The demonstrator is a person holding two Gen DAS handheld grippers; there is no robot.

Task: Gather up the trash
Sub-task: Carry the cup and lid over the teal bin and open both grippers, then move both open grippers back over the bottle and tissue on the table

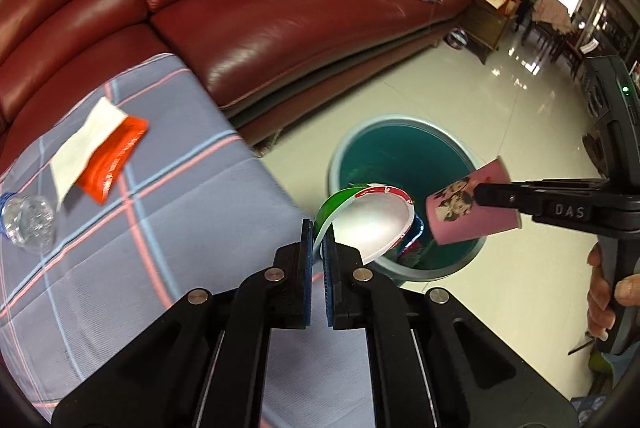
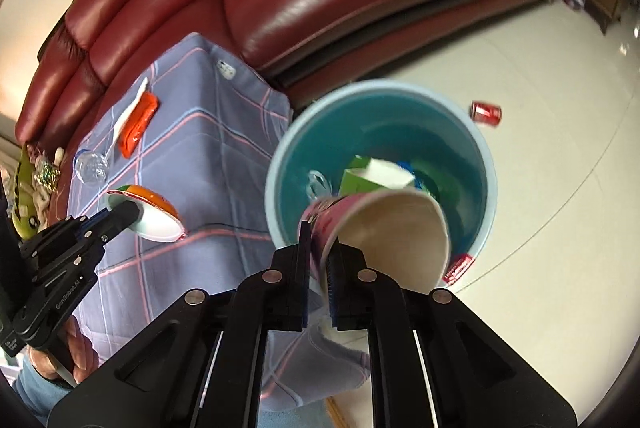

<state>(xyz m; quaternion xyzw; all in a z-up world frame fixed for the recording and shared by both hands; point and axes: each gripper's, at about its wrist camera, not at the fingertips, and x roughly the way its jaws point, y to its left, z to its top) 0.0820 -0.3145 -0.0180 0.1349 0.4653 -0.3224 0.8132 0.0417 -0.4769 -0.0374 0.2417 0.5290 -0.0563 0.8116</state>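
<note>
Left tongs [image 1: 318, 242]: closed on rim of green paper bowl [image 1: 370, 222], beside the bin | Right tongs [image 2: 318, 248]: closed on wall of pink paper cup [image 2: 384, 232], above teal bin [image 2: 280, 163] | Tabletop [image 1: 180, 228]: red packet [image 1: 114, 155], tissue [image 1: 86, 143], clear bottle [image 1: 28, 220].

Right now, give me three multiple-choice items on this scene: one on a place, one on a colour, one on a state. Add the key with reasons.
1. Where does the red soda can lie?
A. on the floor beyond the bin
B. on the sofa
C. on the checked cloth

2. What colour is the inside of the bin?
A. red
B. teal
C. black

3. What is the right gripper doing?
A. hanging open
B. shut on a bottle
C. shut on the pink paper cup

Key: 1 A, the can rests on pale tiles past the bin's rim. 2 B, its inner wall shows teal in both views. 3 C, its fingers pinch the cup's wall over the bin, while the left gripper pinches the paper bowl.
</note>
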